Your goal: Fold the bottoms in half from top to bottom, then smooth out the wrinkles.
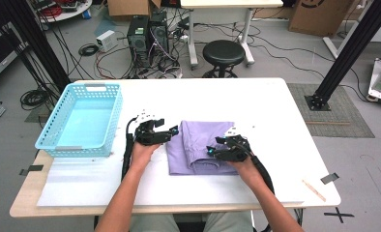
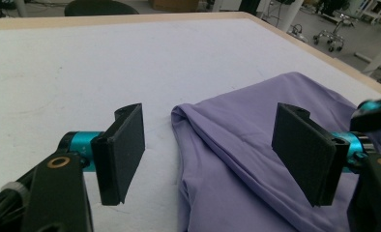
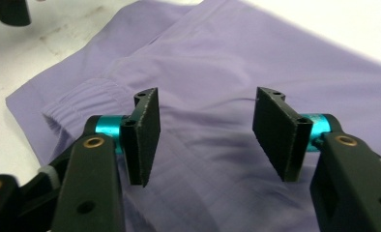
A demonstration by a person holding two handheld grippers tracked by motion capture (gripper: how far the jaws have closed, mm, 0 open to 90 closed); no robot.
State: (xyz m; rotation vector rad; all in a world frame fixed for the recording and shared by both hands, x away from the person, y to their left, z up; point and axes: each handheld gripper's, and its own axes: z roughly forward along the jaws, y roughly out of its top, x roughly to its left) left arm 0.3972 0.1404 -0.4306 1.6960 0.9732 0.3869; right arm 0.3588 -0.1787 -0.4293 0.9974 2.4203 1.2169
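Note:
A folded lilac cloth (image 1: 200, 145) lies flat on the white table (image 1: 256, 101), a little right of centre. My left gripper (image 1: 174, 131) hovers at the cloth's left edge, jaws open, nothing between them. In the left gripper view its jaws (image 2: 210, 154) straddle the cloth's (image 2: 256, 145) folded corner without touching it. My right gripper (image 1: 212, 150) is over the cloth's near right part, pointing left, open. The right gripper view shows its jaws (image 3: 205, 140) spread above the cloth (image 3: 217, 72), with an elastic waistband (image 3: 82, 101) at the left.
A light blue plastic basket (image 1: 80, 121) stands on the table's left side, nothing in it. A wooden stick (image 1: 313, 189) lies near the front right corner. Beyond the far edge stand a black stool (image 1: 223, 54), computer towers (image 1: 147, 36) and loose cables on the floor.

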